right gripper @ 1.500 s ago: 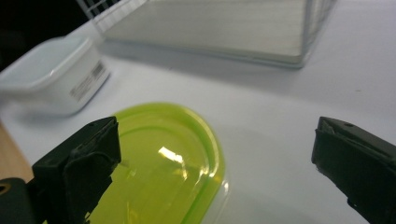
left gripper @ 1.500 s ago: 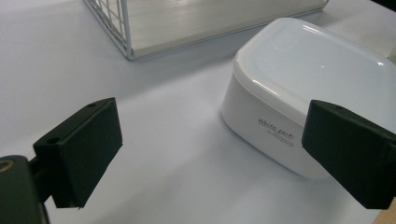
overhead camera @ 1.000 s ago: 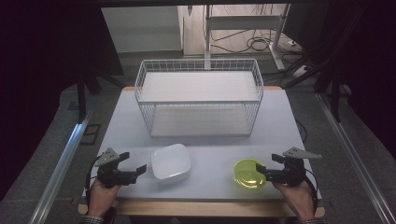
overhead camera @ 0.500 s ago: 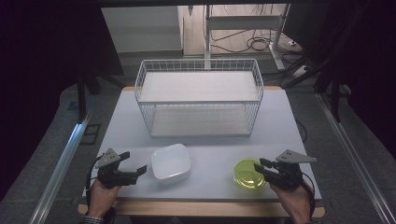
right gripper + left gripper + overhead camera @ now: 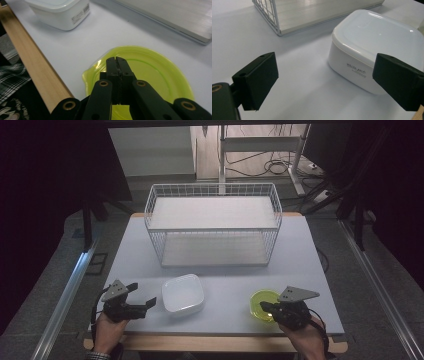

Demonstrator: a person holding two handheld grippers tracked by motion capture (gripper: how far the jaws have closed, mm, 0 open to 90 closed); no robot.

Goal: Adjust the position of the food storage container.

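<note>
Right tool [image 5: 117, 61], jaws pressed together, is hovering over the yellow-green lid [image 5: 150, 72] lying near the counter [image 5: 300, 270] edge; thin, light, probably flexible, best pinched at its rim. Left tool [image 5: 324, 77] is spreading beside the white container [image 5: 377, 47].

The worktop [image 5: 300, 255] carries 1 white wire basket [image 5: 213, 222], 1 white lidded container [image 5: 183, 293] and 1 yellow-green lid [image 5: 262, 303]. 2 hand-held claws are there: 1 left claw [image 5: 141, 303], 1 right claw [image 5: 265, 307].
</note>
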